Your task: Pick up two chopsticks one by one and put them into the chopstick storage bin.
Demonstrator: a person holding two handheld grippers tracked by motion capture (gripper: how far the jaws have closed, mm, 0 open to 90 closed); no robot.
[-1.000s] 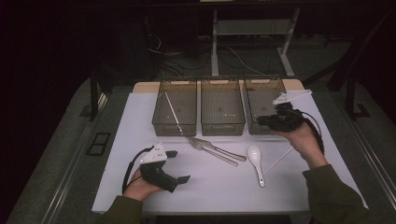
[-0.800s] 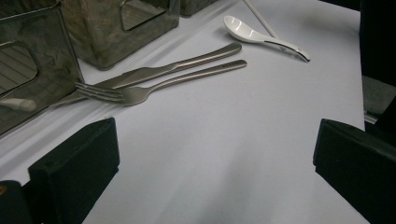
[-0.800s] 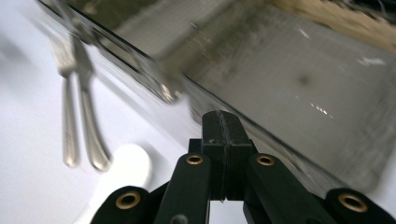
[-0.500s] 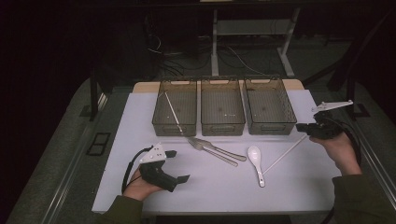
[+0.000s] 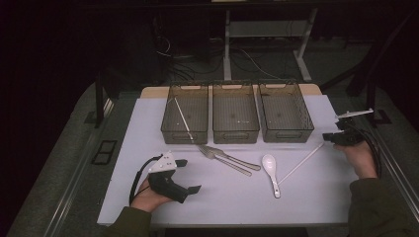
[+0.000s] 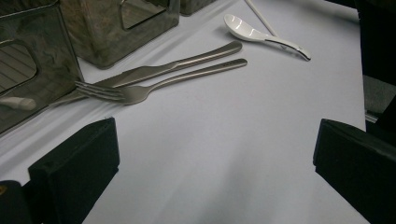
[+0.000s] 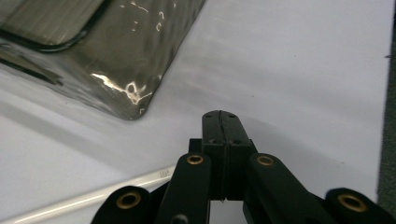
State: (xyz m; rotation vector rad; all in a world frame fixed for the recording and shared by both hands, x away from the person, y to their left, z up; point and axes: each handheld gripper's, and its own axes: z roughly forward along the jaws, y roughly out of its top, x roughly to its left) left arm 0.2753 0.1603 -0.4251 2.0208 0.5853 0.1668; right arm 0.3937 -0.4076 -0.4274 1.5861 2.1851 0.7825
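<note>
Three bins point(image 5: 236, 114) behind fork point(image 6: 154, 86)

From my end, the fork point(image 6: 116, 93) and knife point(image 6: 154, 70) look like brushed metal with a soft sheen. The spoon point(image 6: 254, 35) is glossy white, ceramic-looking. The bins point(image 5: 235, 113) are smoky clear plastic, and the table point(image 5: 237, 192) cover is smooth matt white.

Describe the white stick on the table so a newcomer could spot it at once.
Start at the right-hand bin of the three. In front of it a thin white stick runs slantwise from the shut right gripper toward the white spoon. Unlike the metal cutlery, it is straight, plain and white.
</note>
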